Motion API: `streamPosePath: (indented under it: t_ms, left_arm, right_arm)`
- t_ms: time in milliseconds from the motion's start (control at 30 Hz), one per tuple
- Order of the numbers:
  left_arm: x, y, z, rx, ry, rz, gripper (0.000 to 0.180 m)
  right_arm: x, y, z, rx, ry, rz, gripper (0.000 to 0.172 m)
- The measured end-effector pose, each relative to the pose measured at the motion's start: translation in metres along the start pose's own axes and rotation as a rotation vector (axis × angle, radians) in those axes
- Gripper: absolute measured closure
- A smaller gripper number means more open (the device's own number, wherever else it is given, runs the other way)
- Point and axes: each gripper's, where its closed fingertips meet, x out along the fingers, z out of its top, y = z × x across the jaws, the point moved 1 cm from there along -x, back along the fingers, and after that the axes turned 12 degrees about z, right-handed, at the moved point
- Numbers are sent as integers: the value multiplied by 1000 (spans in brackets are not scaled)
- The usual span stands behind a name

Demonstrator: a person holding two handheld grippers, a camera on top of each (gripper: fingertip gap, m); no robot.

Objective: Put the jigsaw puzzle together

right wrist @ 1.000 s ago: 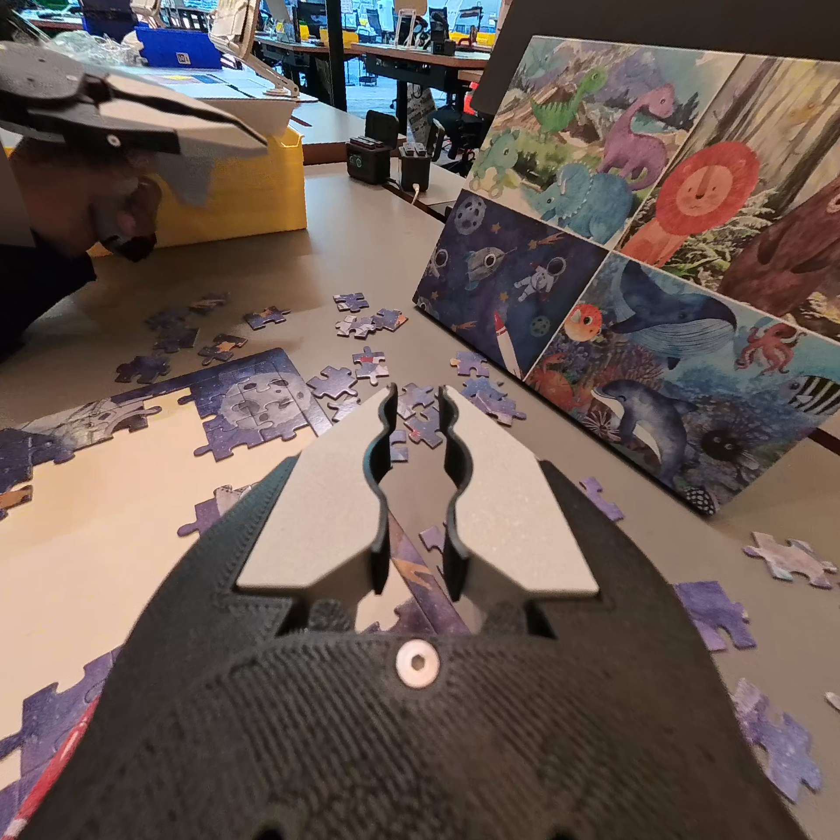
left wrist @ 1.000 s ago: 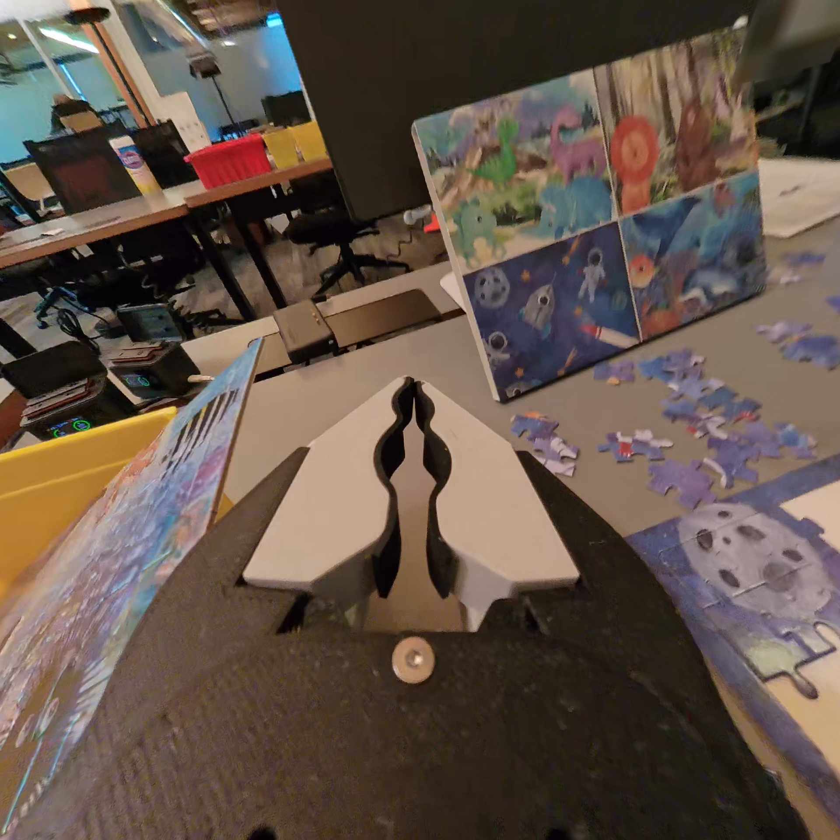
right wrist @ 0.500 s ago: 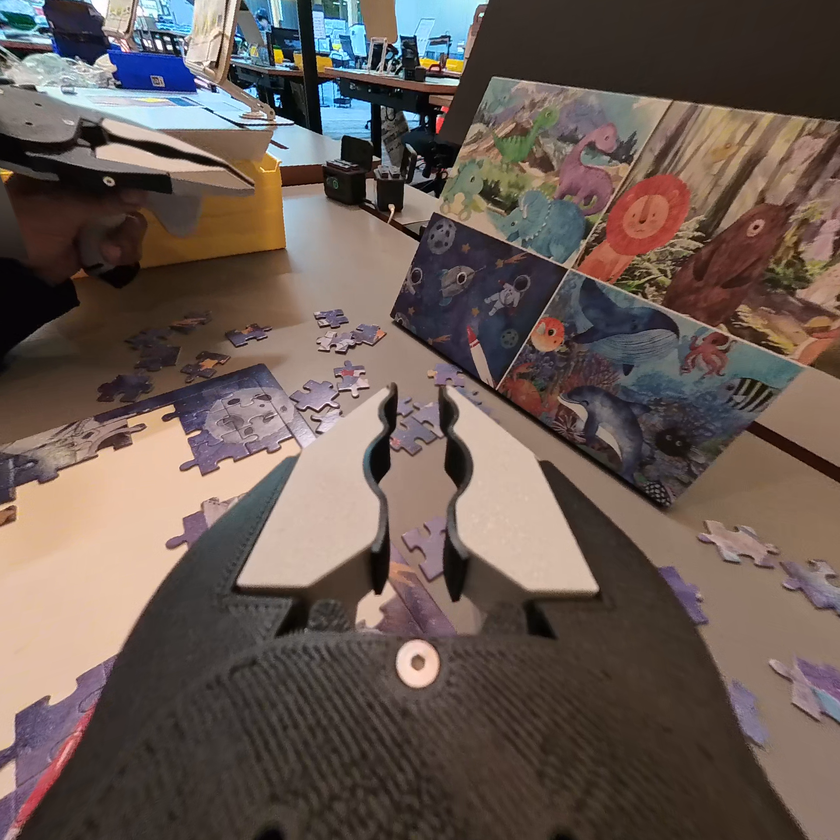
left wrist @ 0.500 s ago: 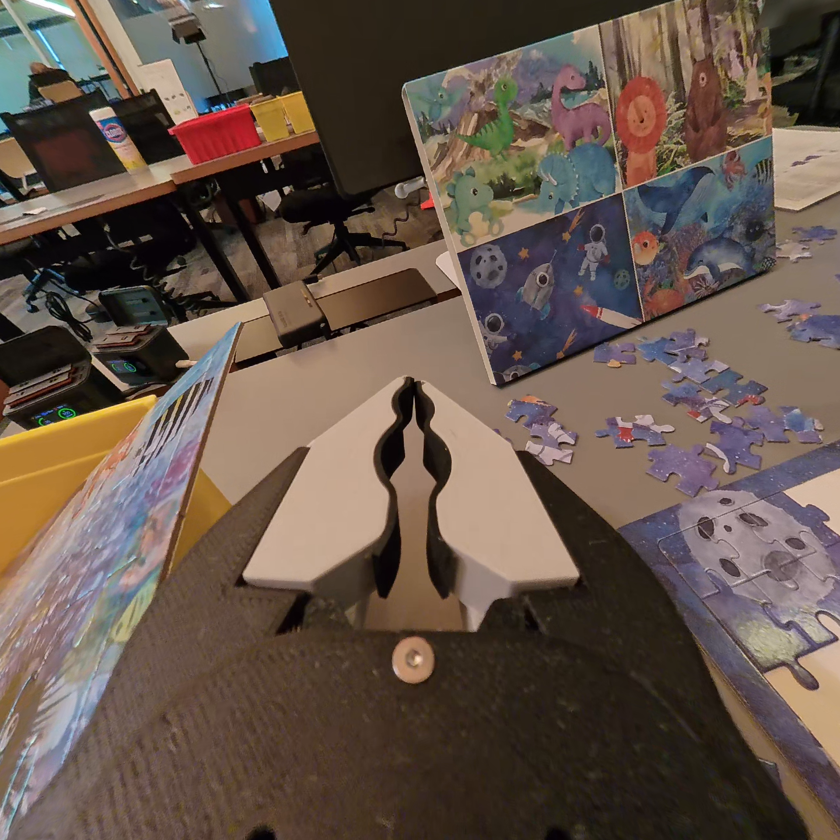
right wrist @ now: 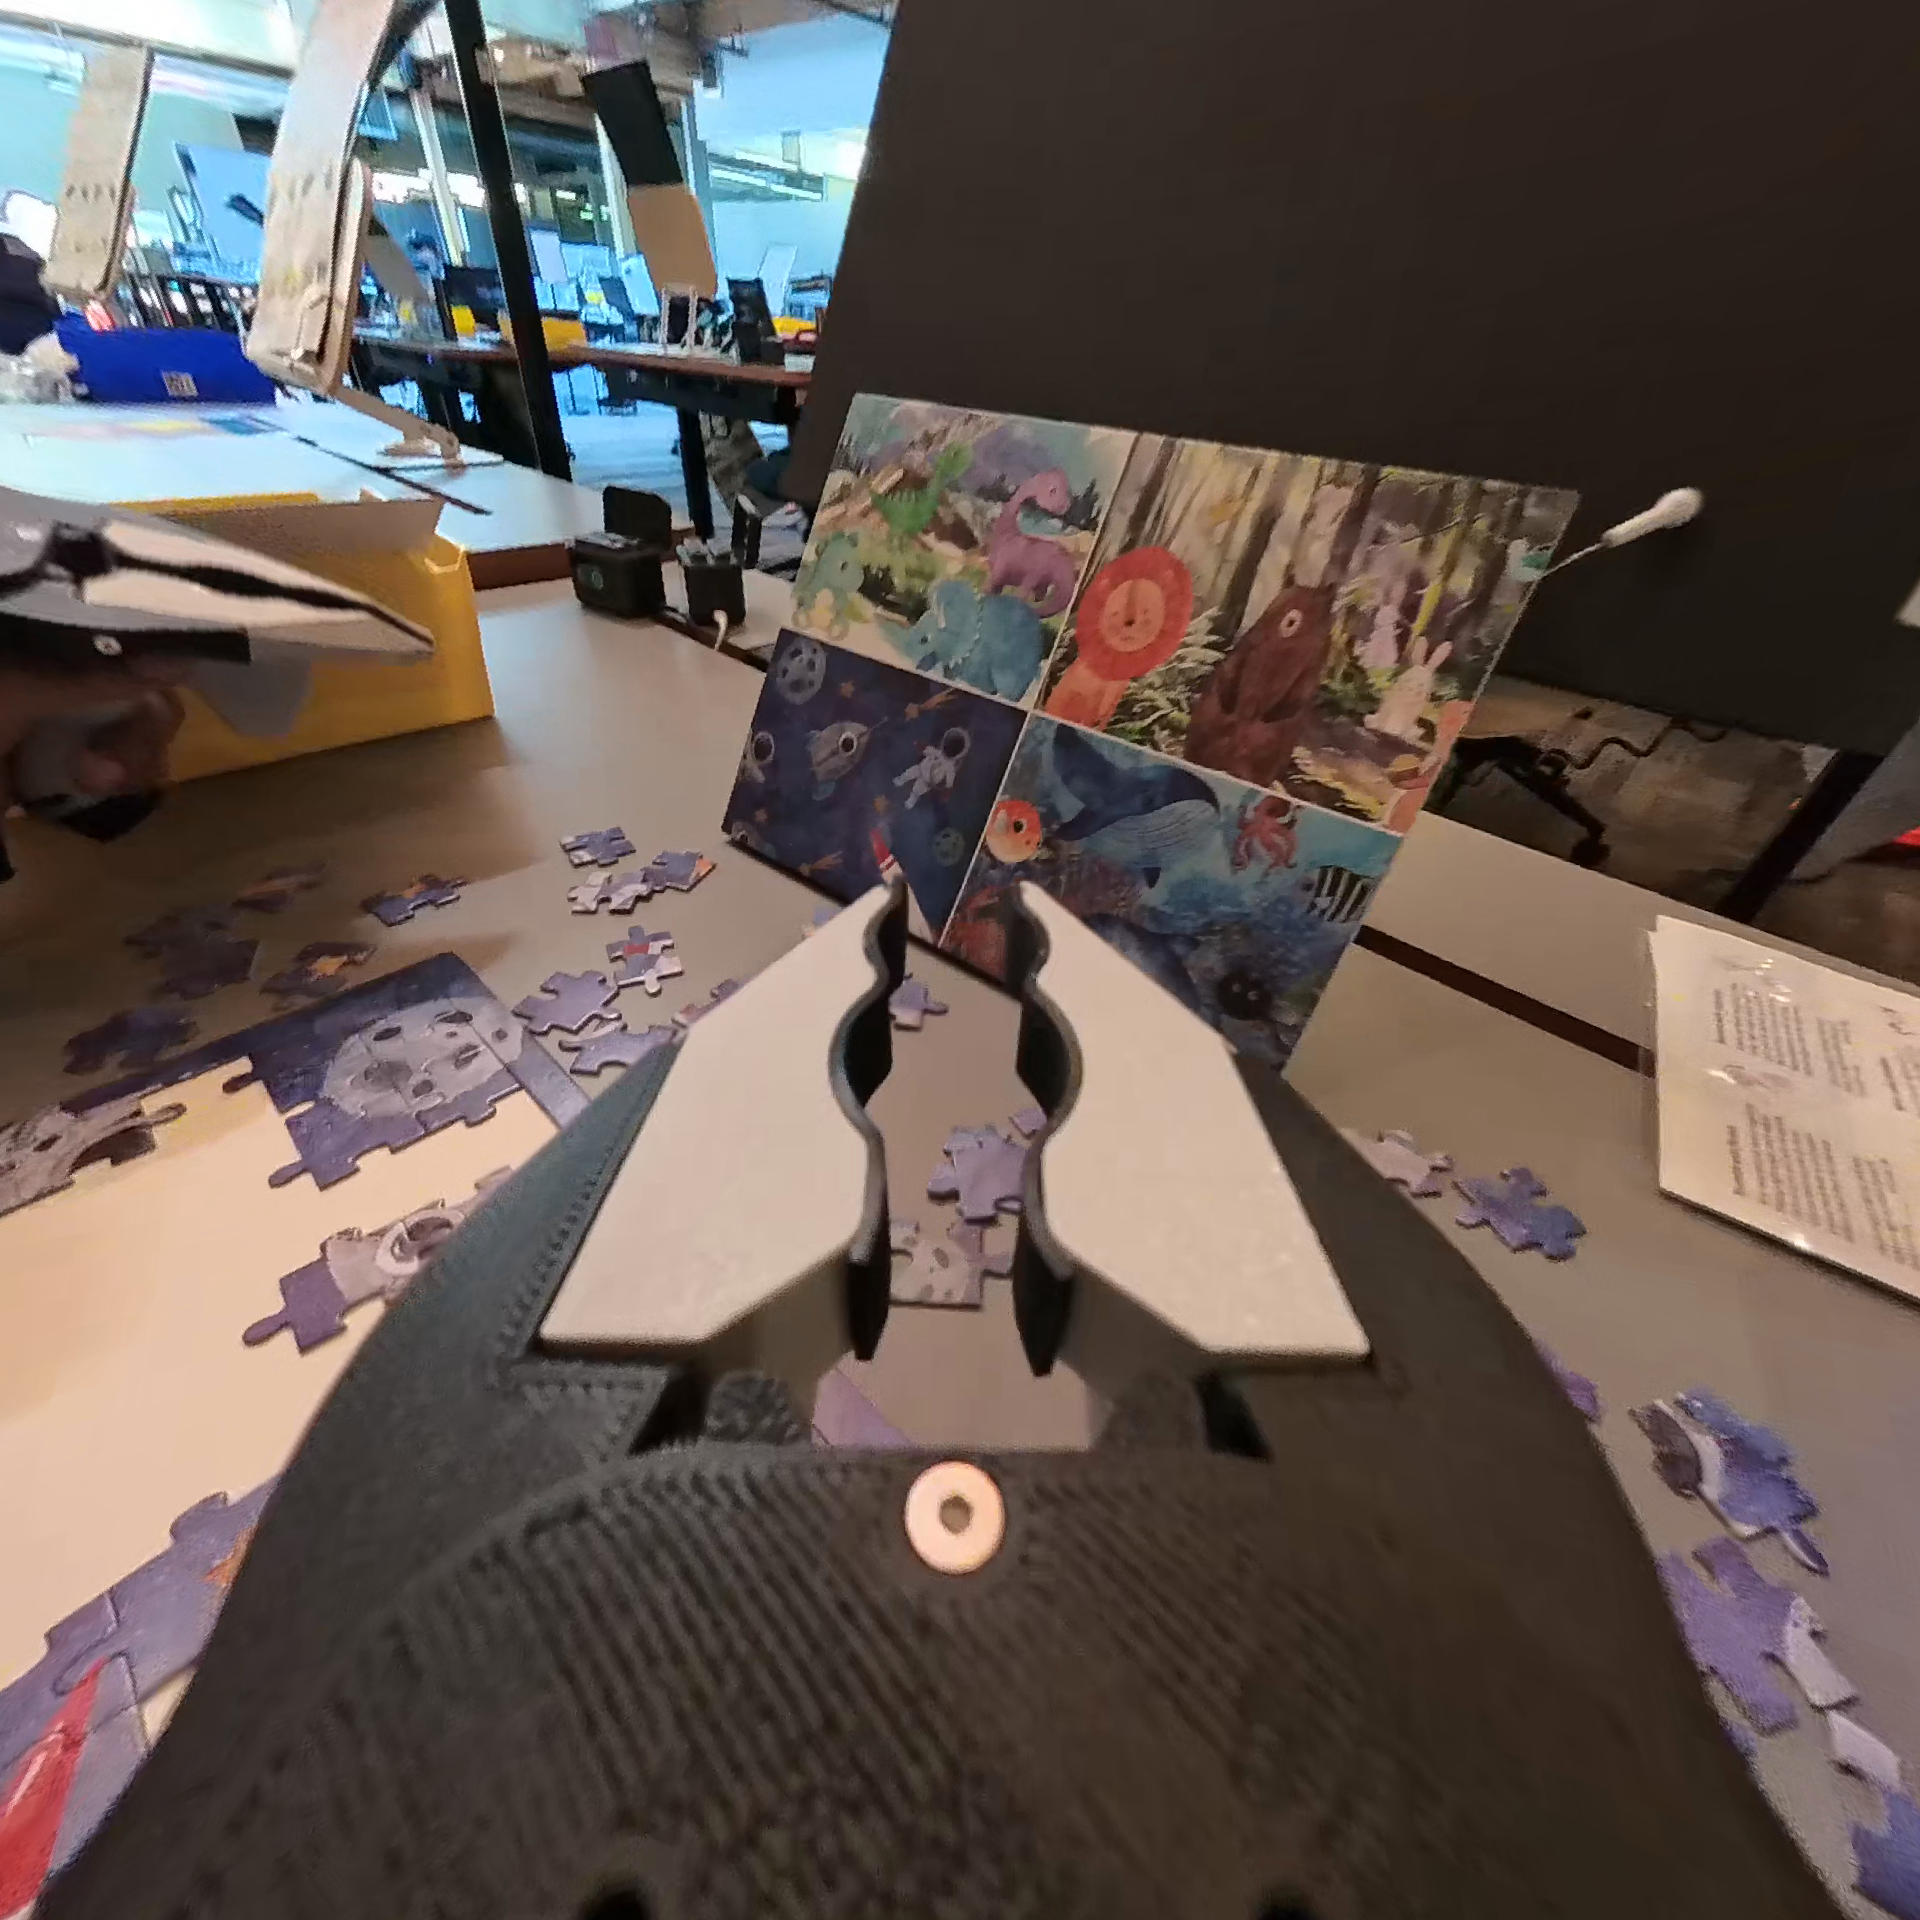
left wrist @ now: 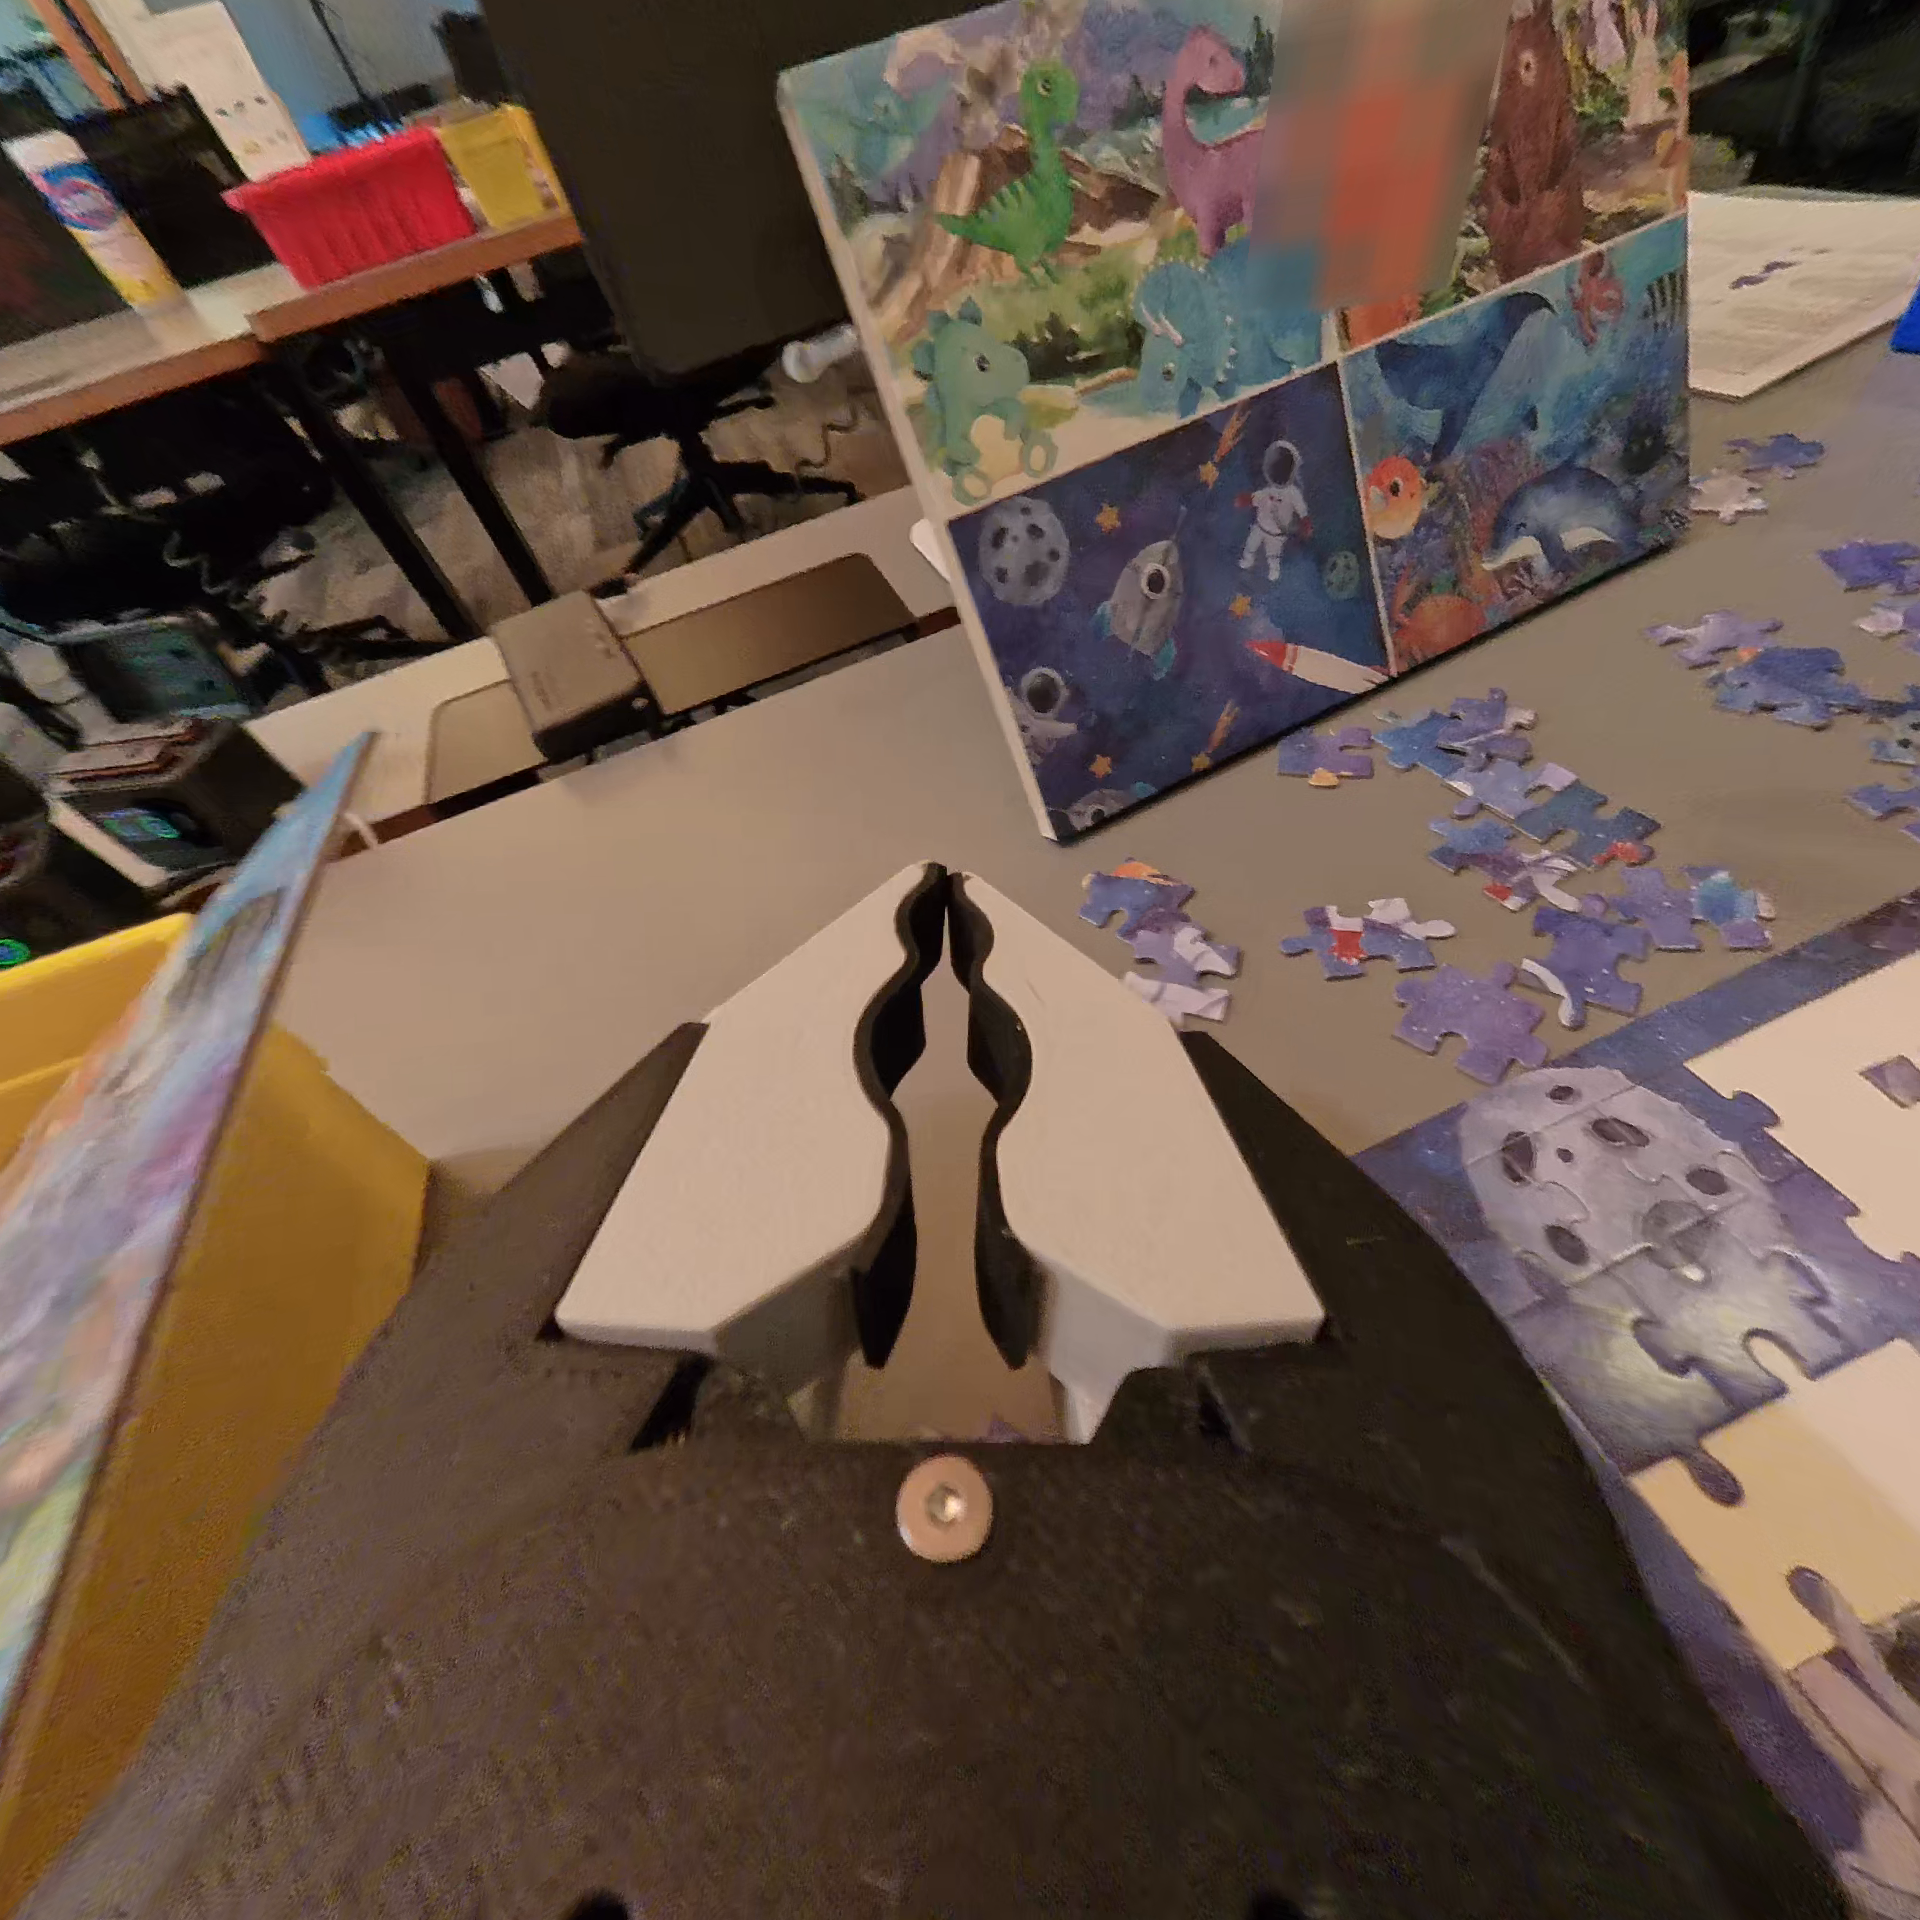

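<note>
Left tool closed, bare; right tool apart above puzzle pieces.

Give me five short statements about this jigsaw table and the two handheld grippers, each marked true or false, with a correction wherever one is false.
1. The left gripper has its grey fingertips closed together with nothing between them. True.
2. The right gripper grips a purple puzzle piece. False: its fingers stand apart, with nothing in the gap.
3. The four-scene picture board lies flat on the grey table. False: it stands propped up on its edge.
4. Loose purple-blue jigsaw pieces lie scattered in front of that board. True.
5. The yellow plastic bin sits beside the printed paper sheet. False: they lie at opposite sides of the table.
</note>
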Motion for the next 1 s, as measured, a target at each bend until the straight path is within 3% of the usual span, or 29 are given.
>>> streamPosePath:
  t_ms: [333,433,633,733,800,867,1000]
  left_arm:
    - [-1,-37,-8,-30,60,-89,180]
    - [5,-49,-3,-87,52,-125,180]
    - [5,-46,3,65,-94,81,180]
    - [4,-63,12,72,-150,-12,172]
    - [-1,-67,21,27,-180,-52,169]
    - [-8,-67,26,-6,-198,-71,169]
    - [-16,-61,24,-89,-213,-83,173]
  right_arm:
    - [-26,-20,19,-49,-34,-98,156]
    - [-36,-37,17,-93,11,-178,156]
    - [-42,-66,-6,-157,169,-281,156]
    - [-50,-76,-11,-241,274,-380,157]
    - [-77,-95,-9,-264,326,-553,167]
    - [-109,-105,3,-209,254,-650,172]
    - [-144,-102,28,-72,2,-578,165]
